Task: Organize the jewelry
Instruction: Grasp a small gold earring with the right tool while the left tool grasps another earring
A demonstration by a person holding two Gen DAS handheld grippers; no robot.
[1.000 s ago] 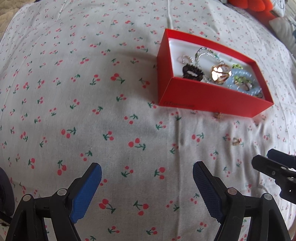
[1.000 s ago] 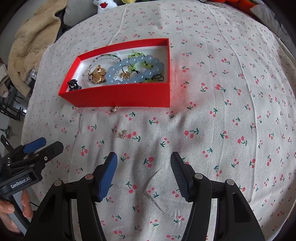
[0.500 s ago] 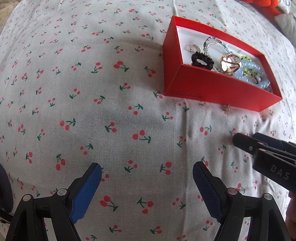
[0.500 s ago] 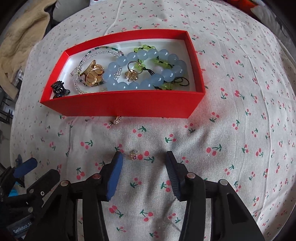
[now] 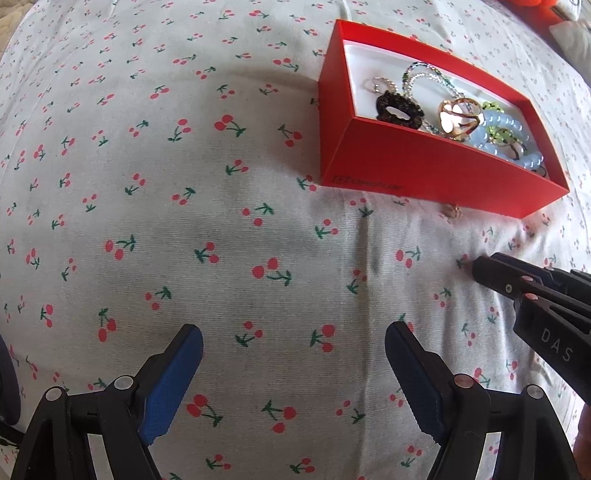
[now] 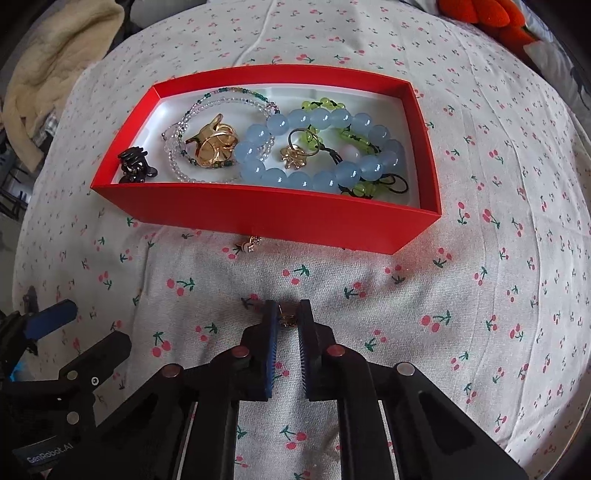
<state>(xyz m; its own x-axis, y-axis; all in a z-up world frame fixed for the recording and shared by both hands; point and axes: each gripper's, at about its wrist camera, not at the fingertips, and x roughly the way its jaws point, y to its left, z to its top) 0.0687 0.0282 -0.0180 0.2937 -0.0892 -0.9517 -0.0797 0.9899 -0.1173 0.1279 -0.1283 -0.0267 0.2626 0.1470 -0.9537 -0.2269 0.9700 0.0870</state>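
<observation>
A red box [image 6: 280, 216] [image 5: 424, 170] sits on the cherry-print cloth and holds a blue bead bracelet [image 6: 317, 151], a green bead bracelet, a gold clip [image 6: 214, 142], a gold ring [image 6: 297, 147], a clear bead necklace and a black clip [image 6: 135, 166]. My right gripper [image 6: 287, 317] is nearly shut around a small gold earring [image 6: 286, 318] on the cloth; it also shows in the left wrist view [image 5: 480, 267]. A second small earring [image 6: 249, 244] [image 5: 452, 211] lies against the box's front wall. My left gripper [image 5: 293, 347] is open and empty above bare cloth.
A cream fleece blanket [image 6: 55, 74] lies at the far left. An orange plush toy [image 6: 487, 18] sits at the far right. The cherry cloth [image 5: 184, 184] spreads wide to the left of the box.
My right gripper moved forward to the loose earring and closed its jaws around it. My left gripper drifted slightly closer to the box and stayed open.
</observation>
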